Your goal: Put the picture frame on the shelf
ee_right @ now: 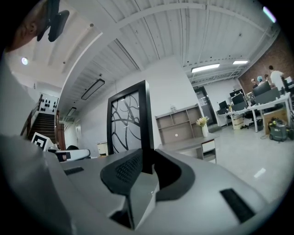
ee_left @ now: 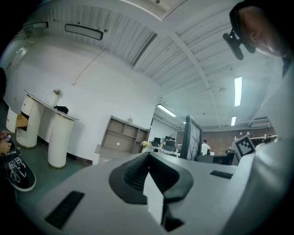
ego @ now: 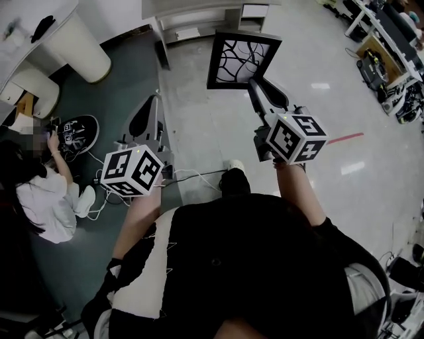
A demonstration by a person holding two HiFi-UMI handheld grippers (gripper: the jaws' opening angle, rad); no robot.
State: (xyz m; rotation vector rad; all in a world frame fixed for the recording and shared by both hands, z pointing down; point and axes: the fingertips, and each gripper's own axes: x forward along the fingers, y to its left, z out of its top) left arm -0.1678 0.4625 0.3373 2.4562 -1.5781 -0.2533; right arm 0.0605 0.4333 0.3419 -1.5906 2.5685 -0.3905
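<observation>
The picture frame (ego: pixel 242 58) is black, with a white panel of curving black lines. My right gripper (ego: pixel 254 83) is shut on its lower edge and holds it upright above the pale floor. The right gripper view has the frame (ee_right: pixel 130 121) rising from between the jaws of that gripper (ee_right: pixel 147 158). My left gripper (ego: pixel 155 100) hangs beside it on the left, shut with nothing in it; its jaws (ee_left: pixel 148 158) meet. The grey open shelf (ee_right: pixel 180 125) stands ahead against the white wall, also seen as the shelf (ee_left: pixel 121 137) and the shelf (ego: pixel 199 14).
A person (ego: pixel 41 193) sits on the dark floor at the left, near a white round-ended counter (ego: pixel 78 45). Cables (ego: pixel 193 175) trail by my feet. A low desk (ee_right: pixel 195 146) with a flower vase (ee_right: pixel 202 124) stands before the shelf. Workbenches (ego: pixel 391 53) line the right.
</observation>
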